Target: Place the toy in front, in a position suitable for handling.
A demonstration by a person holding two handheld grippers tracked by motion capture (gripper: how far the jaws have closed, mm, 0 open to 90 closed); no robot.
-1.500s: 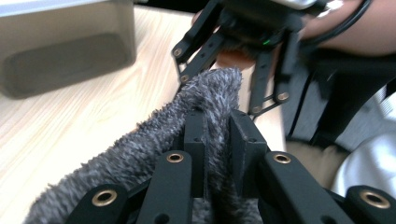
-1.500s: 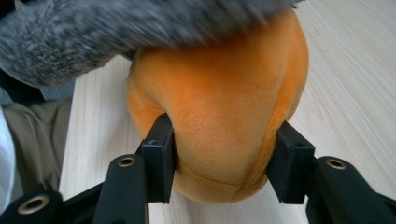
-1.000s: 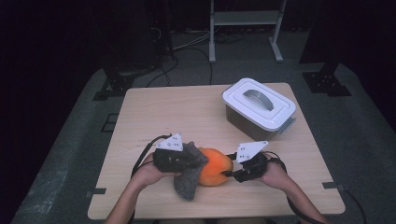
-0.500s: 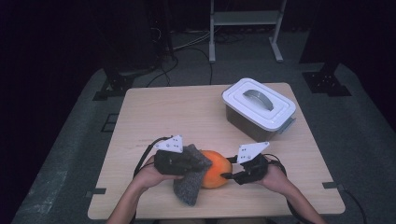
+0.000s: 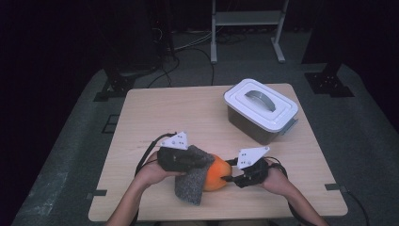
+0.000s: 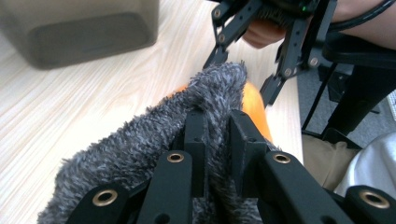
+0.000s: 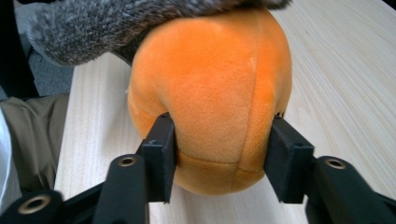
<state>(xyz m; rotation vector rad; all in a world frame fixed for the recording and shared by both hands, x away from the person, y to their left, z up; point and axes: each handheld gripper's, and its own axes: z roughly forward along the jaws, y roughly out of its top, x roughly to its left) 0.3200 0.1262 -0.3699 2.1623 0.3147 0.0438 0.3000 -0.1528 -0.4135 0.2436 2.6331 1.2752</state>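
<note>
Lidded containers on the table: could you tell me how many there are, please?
1. The lidded container stands at the table's far right, away from the grippers; the left gripper view shows part of its base. Nothing suggests another is hidden.

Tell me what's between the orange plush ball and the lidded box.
Bare tabletop. In the high view, nothing lies between the ball and the box.

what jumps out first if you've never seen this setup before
The bright orange plush ball near the table's front edge draws the eye, clamped between the right gripper jaws. A shaggy grey cloth draped over its top is pinched in the left gripper. Farther back right stands a closed white-lidded storage box on the wooden table.
</note>
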